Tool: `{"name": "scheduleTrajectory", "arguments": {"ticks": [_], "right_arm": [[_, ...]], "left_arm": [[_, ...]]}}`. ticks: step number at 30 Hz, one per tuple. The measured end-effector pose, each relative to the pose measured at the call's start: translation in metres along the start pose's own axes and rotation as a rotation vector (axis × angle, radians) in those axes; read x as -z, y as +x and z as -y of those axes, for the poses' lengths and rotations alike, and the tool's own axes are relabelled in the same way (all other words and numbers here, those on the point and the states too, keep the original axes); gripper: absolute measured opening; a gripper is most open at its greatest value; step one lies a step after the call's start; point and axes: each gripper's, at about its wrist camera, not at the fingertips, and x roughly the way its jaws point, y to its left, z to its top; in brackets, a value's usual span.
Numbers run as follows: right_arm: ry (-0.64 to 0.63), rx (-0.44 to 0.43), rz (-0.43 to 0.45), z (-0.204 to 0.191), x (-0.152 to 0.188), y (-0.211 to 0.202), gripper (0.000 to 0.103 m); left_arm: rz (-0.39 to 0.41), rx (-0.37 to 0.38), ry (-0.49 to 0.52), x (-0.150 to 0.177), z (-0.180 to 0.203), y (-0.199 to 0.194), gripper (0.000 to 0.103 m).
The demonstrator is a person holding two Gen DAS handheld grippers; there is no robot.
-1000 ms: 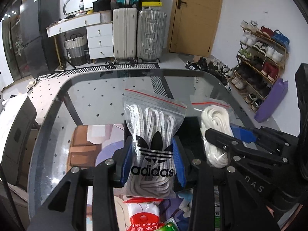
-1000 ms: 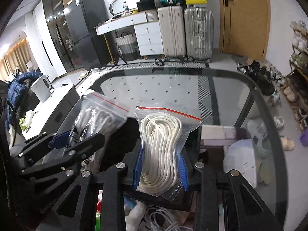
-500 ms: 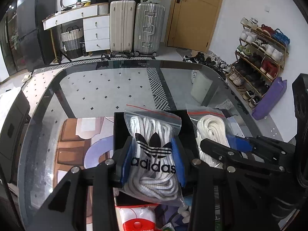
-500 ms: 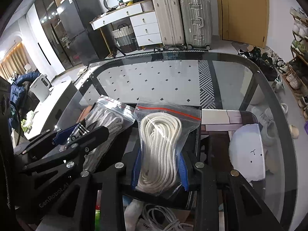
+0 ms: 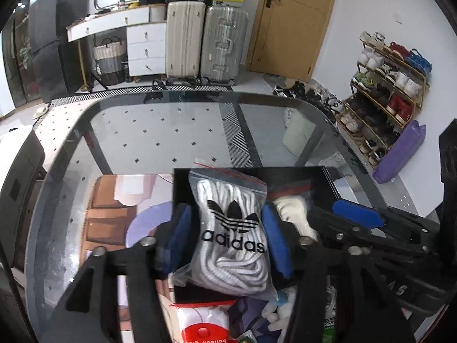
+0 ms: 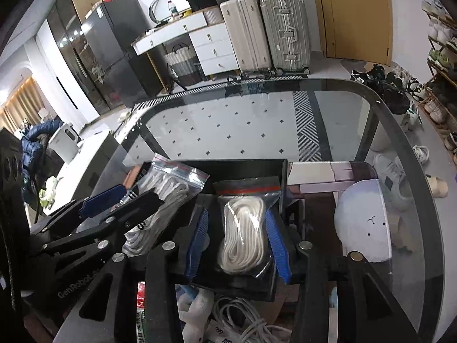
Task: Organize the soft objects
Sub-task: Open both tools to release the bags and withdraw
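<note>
My left gripper (image 5: 228, 240) stands open around a zip bag of white laces with a black adidas logo (image 5: 232, 234); its blue pads sit a little apart from the bag, which rests over the black tray (image 5: 320, 177). My right gripper (image 6: 238, 243) is open around a zip bag of white rope (image 6: 244, 231) that lies in the black tray (image 6: 245, 168). The adidas bag also shows in the right wrist view (image 6: 168, 188), the rope bag in the left wrist view (image 5: 294, 214). The right gripper's fingers (image 5: 357, 214) lie right of the adidas bag.
The tray sits on a glass table (image 5: 171, 131). Near me, below the tray, lie a red-labelled packet (image 5: 202, 323), a white cable coil (image 6: 245, 320) and other soft items. Suitcases (image 5: 205, 40), drawers and a shoe rack (image 5: 385, 85) stand beyond the table.
Both grippers moved down and forward over the tray with their bags. Both sets of jaws opened; the rope bag now lies in the tray and the adidas bag rests over it.
</note>
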Motion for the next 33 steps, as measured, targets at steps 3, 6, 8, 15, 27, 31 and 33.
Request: {"name": "scheduleTrajectory", "arguments": {"ticks": [3,6,8,15,27,31,33], "right_arm": [[-0.001,-0.005,0.001,0.002,0.001,-0.009,0.045],[-0.016,0.001,0.005,0.003,0.006,-0.021,0.046],[-0.032,0.000,0.010,0.001,0.010,-0.031,0.046],[-0.082,0.002,-0.003,-0.002,0.029,-0.053,0.047],[-0.135,0.004,-0.081,-0.017,0.062,-0.055,0.047],[-0.174,0.004,-0.113,-0.019,0.074,-0.051,0.047],[-0.186,0.015,-0.127,-0.016,0.079,-0.048,0.047]], "left_arm": [[0.008,0.031,-0.006,-0.001,-0.002,-0.007,0.068],[0.010,0.031,0.008,-0.002,-0.001,-0.015,0.071],[0.018,0.031,0.009,-0.002,-0.004,-0.025,0.074],[0.027,0.046,0.028,0.006,-0.014,-0.057,0.078],[-0.041,0.004,0.095,0.045,-0.026,-0.073,0.078],[-0.103,0.004,0.176,0.069,-0.018,-0.072,0.078],[-0.108,-0.015,0.220,0.077,-0.016,-0.072,0.078]]}}
